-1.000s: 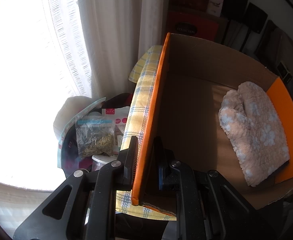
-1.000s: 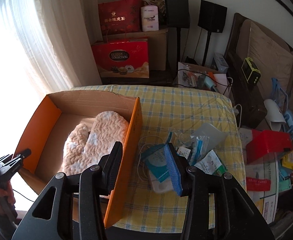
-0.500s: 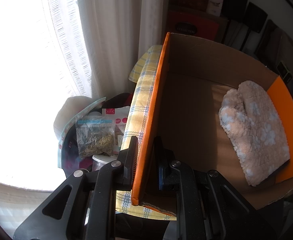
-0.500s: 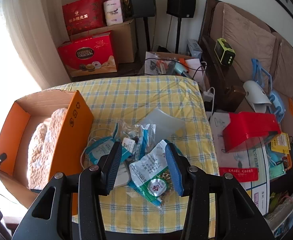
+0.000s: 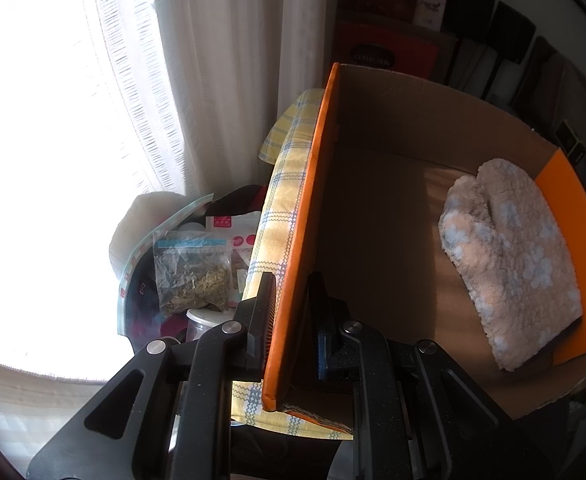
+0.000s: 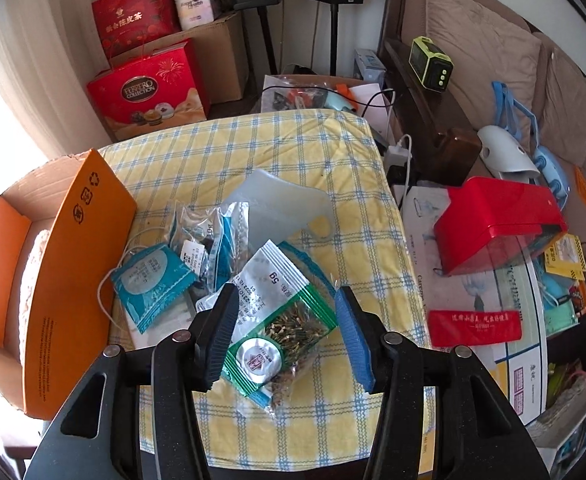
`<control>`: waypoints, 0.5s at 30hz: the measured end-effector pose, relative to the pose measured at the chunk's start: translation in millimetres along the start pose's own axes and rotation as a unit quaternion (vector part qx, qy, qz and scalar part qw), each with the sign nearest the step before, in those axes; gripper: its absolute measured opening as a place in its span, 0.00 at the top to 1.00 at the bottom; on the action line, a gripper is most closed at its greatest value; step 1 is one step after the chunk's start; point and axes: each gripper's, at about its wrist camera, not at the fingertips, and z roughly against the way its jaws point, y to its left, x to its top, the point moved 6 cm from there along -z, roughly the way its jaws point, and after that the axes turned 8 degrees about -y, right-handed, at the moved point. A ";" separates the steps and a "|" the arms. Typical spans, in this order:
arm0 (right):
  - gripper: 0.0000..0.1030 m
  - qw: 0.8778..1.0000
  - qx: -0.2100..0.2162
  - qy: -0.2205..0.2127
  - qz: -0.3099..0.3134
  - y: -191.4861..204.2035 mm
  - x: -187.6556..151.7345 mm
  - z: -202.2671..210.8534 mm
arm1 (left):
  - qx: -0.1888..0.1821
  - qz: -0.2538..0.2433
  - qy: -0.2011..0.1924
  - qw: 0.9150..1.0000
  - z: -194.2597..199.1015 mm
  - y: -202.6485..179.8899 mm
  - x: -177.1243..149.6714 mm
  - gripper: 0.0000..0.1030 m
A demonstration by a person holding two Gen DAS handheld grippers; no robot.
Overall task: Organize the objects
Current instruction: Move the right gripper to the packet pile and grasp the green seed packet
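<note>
Left wrist view: left gripper [image 5: 289, 320] clamped on the near-left wall of the orange cardboard box [image 5: 305, 216], one finger outside, one inside. Box sits on the yellow checked tablecloth [image 5: 281, 200]. Inside it, a fluffy pink mitten [image 5: 509, 256] lies flat against the right wall, rest of the box floor bare. Left of the table, lower down, a zip bag of dried herbs [image 5: 191, 272] on a pile of stuff, white curtain [image 5: 197, 72] behind.

Right wrist view: right gripper [image 6: 289, 336] spread wide, hovering over a green-and-white sachet [image 6: 277, 320] with dried bits showing through its clear window. Sachet lies between the fingers; can't tell whether either pad touches it. It's at the near side of a heap of packets mid-table: teal foil pouch [image 6: 151, 280] to its left, clear zip bags [image 6: 201, 236] beyond, a translucent white plastic piece [image 6: 281, 204] at the far side. Orange box is at the table's left edge, teal pouch just beside its wall. Red container [image 6: 497, 224] off the table to the right.
</note>
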 end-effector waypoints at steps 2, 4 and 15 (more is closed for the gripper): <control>0.37 1.000 -0.008 0.002 0.006 0.2 -4.4 -4.6 | 0.000 0.000 0.000 1.000 -0.1 0.1 0.1 0.85; 0.31 1.000 -0.003 0.009 0.003 1.0 -8.7 -10.0 | 0.000 0.000 0.000 1.000 -0.2 0.0 0.1 0.85; 0.23 0.999 -0.020 0.027 0.024 9.9 -21.9 -33.7 | -0.001 -0.001 0.000 1.000 0.5 0.6 -0.6 0.85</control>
